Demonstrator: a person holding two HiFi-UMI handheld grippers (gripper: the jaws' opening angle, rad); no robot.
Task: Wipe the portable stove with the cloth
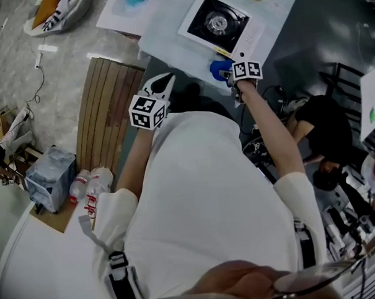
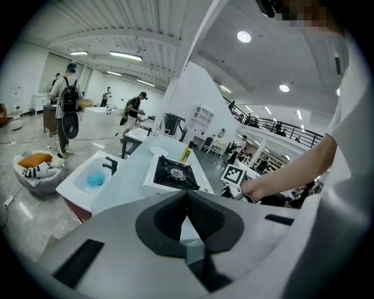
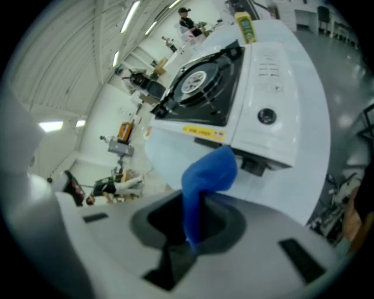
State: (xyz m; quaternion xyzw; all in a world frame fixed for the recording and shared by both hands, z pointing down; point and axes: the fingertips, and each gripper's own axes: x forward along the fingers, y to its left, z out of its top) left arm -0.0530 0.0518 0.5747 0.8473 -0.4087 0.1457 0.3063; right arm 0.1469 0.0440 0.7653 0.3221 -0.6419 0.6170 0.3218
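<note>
Two grippers: held ahead of the torso, near the table (image 1: 171, 50) edge.
Left gripper (image 2: 187, 201): at 11 o'clock, elbow bent, jaws pressed together on nothing, probably parked clear of the work.
Portable stove (image 1: 219, 23): at 12 o'clock on the table, touched by neither tool.
Cloth (image 3: 210, 172): blue, drooping just short of the stove's front.
Right gripper (image 3: 193, 233): clamped on the cloth, arm stretched toward 1 o'clock, likely for reach.

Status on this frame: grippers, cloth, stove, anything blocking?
Left gripper shut, empty, off the table. Right gripper shut on blue cloth, just short of portable stove front. Nothing between cloth and stove.
</note>
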